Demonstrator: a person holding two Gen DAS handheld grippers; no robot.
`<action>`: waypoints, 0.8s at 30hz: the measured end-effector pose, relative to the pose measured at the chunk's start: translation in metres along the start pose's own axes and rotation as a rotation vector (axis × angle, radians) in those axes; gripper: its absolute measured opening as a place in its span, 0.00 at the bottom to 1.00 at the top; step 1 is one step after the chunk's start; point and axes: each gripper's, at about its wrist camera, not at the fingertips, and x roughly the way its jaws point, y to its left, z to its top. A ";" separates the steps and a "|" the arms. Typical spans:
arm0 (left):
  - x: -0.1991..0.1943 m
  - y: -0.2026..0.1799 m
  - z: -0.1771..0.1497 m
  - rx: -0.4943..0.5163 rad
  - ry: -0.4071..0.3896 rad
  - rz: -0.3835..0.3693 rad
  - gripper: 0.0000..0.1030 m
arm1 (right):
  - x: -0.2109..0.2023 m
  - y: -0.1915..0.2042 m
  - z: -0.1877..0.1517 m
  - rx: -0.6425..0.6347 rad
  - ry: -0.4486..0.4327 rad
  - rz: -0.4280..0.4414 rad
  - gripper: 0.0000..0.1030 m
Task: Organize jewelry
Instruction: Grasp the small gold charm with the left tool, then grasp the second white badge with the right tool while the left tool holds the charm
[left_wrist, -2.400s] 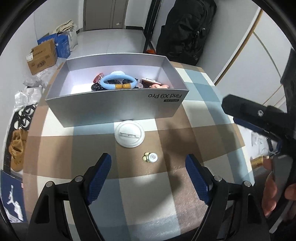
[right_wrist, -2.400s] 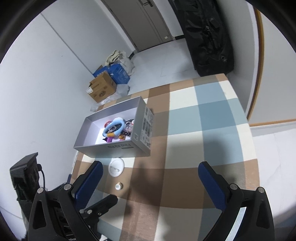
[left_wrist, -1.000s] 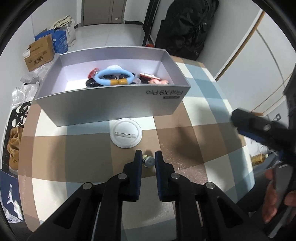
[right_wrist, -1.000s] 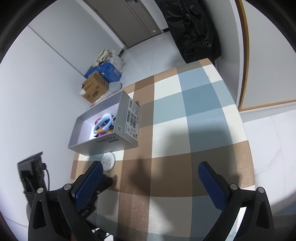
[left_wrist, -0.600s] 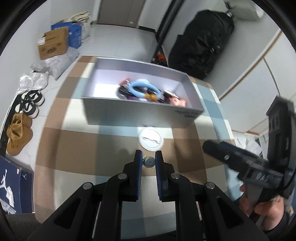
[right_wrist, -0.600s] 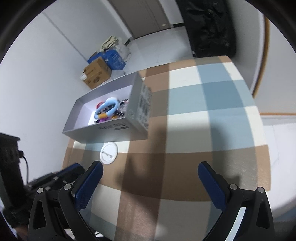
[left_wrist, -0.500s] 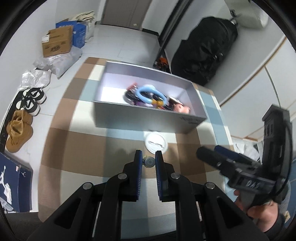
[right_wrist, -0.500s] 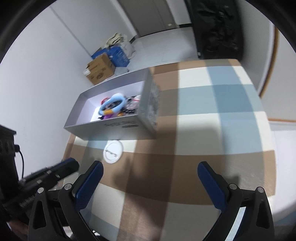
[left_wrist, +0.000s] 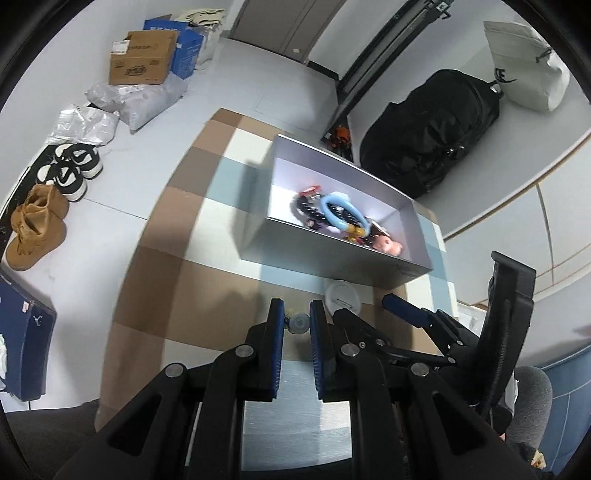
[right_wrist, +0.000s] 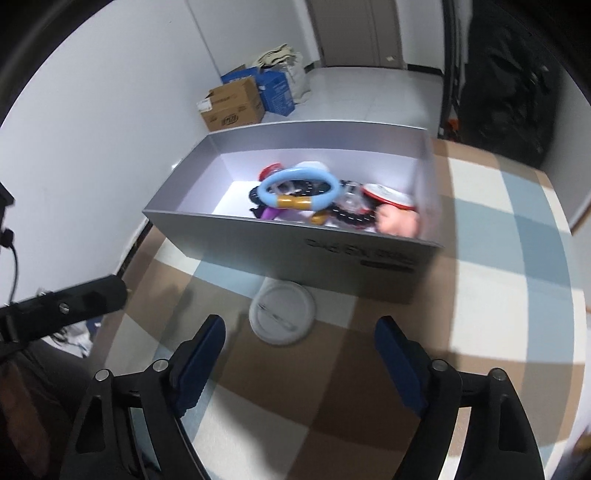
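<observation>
On the floor at far left of the left wrist view sit brown boots (left_wrist: 35, 225) and sneakers (left_wrist: 72, 170), with a carton (left_wrist: 142, 57) further back. The left hand-held gripper (left_wrist: 296, 325) has its blue pads nearly together, pinching a small pale stud (left_wrist: 298, 322) lifted above the checked tabletop (left_wrist: 177, 295). Just right of it lies a white round badge (left_wrist: 342, 298), pin side up, close against the near wall of the grey box (left_wrist: 332, 258). Inside the box is a heap of jewelry: a blue bangle (left_wrist: 341, 214) on top of dark beads, a pink piece toward the right end (details blurred). A black bag (left_wrist: 432, 147) stands on the floor behind.

In the right wrist view the badge (right_wrist: 282, 311) lies just ahead, between the spread fingers of the right hand-held gripper (right_wrist: 297, 350), which holds nothing. Beyond it the box (right_wrist: 280, 251) shows the bangle (right_wrist: 298, 188) plainly.
</observation>
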 end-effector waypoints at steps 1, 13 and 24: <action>0.001 0.002 0.000 -0.001 0.002 0.010 0.09 | 0.004 0.003 0.001 -0.010 0.003 -0.008 0.81; 0.005 0.013 0.003 0.000 0.002 0.055 0.09 | 0.017 0.030 -0.001 -0.147 -0.003 -0.150 0.68; 0.005 0.012 0.002 0.006 0.005 0.057 0.09 | 0.018 0.030 -0.001 -0.147 -0.001 -0.149 0.50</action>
